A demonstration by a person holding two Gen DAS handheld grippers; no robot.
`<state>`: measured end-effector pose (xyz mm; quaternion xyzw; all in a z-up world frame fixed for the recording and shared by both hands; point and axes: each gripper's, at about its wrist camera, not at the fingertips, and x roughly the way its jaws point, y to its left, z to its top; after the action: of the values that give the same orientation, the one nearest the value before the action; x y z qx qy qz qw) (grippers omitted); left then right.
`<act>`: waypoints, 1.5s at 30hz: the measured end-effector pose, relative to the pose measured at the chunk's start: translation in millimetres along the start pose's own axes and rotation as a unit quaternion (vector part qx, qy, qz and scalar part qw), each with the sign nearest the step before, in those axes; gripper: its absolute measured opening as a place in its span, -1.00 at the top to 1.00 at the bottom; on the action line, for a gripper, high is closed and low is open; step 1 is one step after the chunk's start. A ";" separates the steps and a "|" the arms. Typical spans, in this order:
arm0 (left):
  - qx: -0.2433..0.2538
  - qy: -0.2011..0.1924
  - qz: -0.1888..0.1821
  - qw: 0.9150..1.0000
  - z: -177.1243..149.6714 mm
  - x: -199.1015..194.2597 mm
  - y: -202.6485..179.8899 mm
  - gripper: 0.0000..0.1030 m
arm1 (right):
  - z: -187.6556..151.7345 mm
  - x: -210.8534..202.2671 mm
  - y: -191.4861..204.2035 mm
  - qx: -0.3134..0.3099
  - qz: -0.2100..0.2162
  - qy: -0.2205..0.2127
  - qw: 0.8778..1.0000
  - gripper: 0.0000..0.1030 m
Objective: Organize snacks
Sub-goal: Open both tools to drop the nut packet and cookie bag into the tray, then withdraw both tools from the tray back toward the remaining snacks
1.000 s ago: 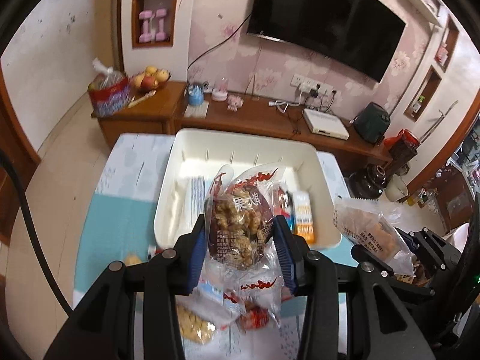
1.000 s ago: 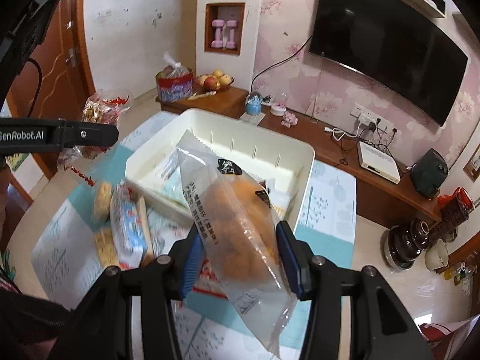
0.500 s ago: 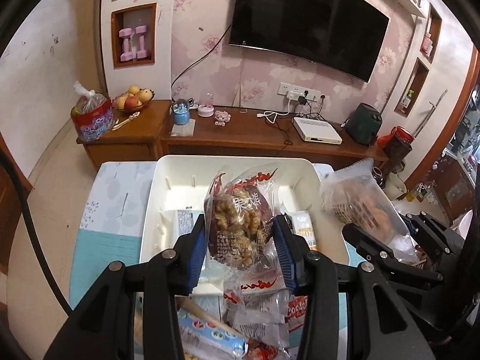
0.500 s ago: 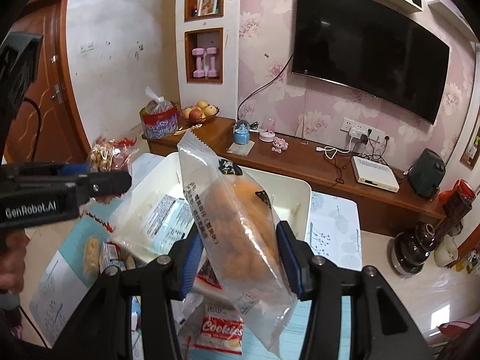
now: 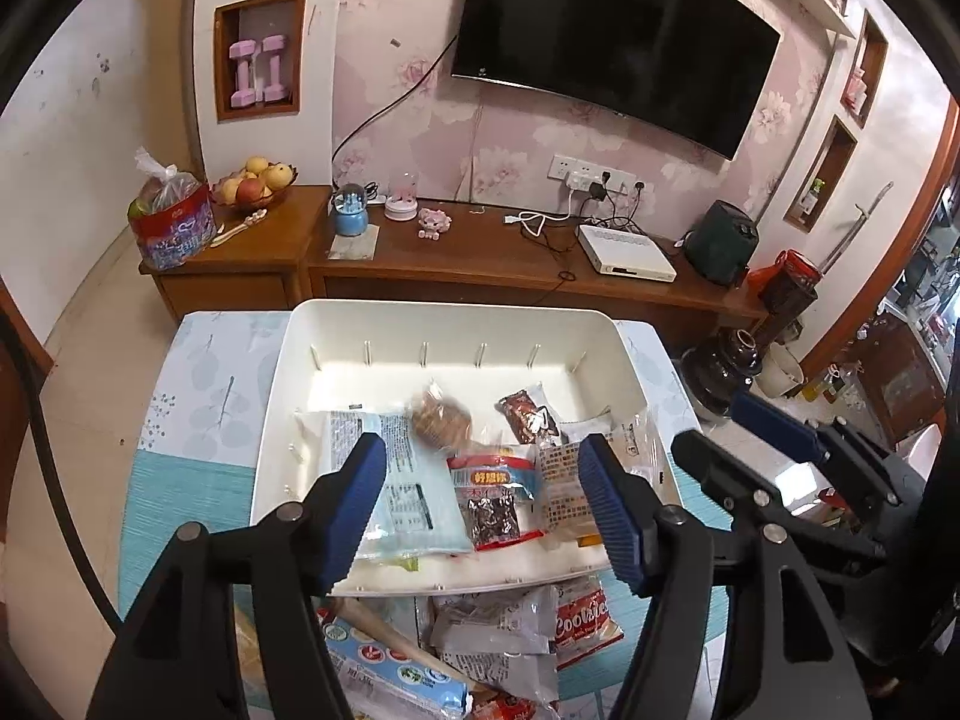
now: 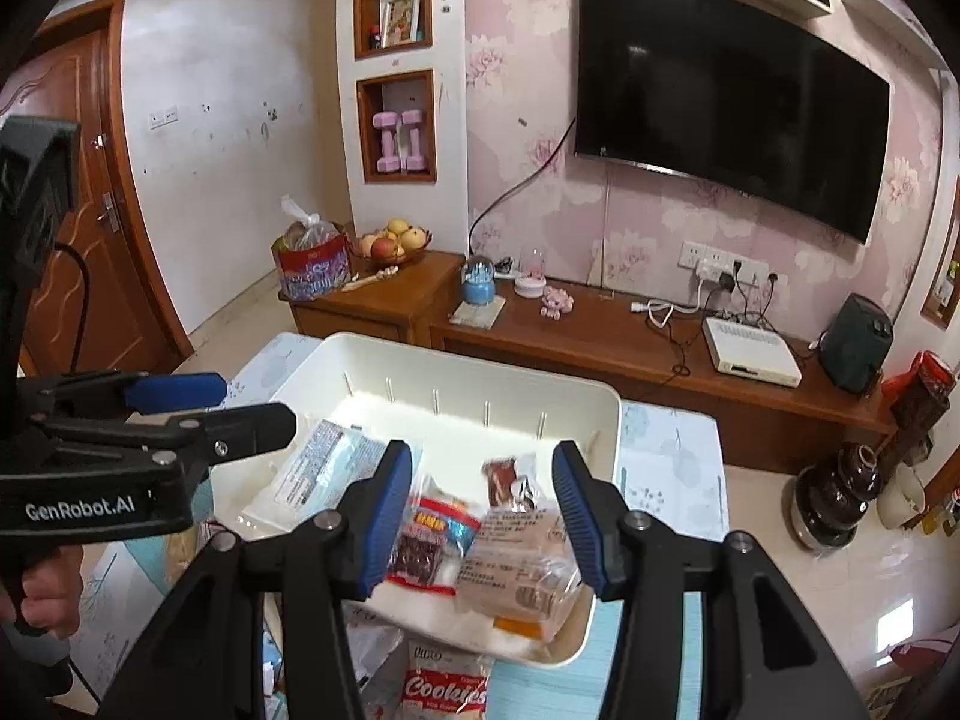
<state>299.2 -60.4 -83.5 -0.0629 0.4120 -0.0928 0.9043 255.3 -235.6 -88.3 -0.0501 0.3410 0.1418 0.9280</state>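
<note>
The left tongs (image 5: 483, 504) are opening, and nothing is between their blue pads now. A second ago they squeezed a bag of brown nut snacks. That bag (image 5: 440, 417) now lies in the white bin (image 5: 456, 318), just past the tips of the left tongs, and it looks a bit blurry.

The right tongs (image 6: 483, 516) are open and empty too. Half a second ago they held a clear bag with a round golden bun inside. Now a clear bag (image 6: 516, 564) lies in the near corner of the bin, right under the right tongs. It is hard to tell if it touches the pads, but they do not squeeze it.

More snacks lie in the bin. A pale blue pack (image 5: 399, 486) sits under the left pad of the left tongs. A red and dark pack (image 5: 495, 501) lies between the two pads, lower down. A small dark red pack (image 5: 528, 414) lies farther off, near the nut bag.

Some snacks are not in the bin. A red cookie bag (image 5: 579, 615) and a blue pack (image 5: 396, 669) lie on the bench (image 5: 180, 480), close below the left tongs.

In the right view, a hand (image 6: 45, 591) holds the handle of the left tongs.
</note>
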 end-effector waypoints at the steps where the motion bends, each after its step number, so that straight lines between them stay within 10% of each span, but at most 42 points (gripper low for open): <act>1: -0.003 0.000 0.001 1.000 -1.0 -1.7 -0.1 -0.28 | -1.5 -0.6 -0.2 0.002 0.001 0.004 1.000 0.04; 23: -0.073 -0.022 0.056 0.996 -81.7 -93.3 -32.8 -0.36 | -52.6 -68.2 -38.1 0.062 0.054 0.070 0.994 -0.09; 45: -0.171 -0.024 0.158 0.972 -181.7 -166.5 -44.7 -0.37 | -104.8 -95.4 -65.1 0.062 0.063 0.151 0.985 -0.13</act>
<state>49.4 -74.2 -71.4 -0.1526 0.4044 0.1244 0.8931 140.4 -339.5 -106.8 0.0081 0.4874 0.1695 0.8565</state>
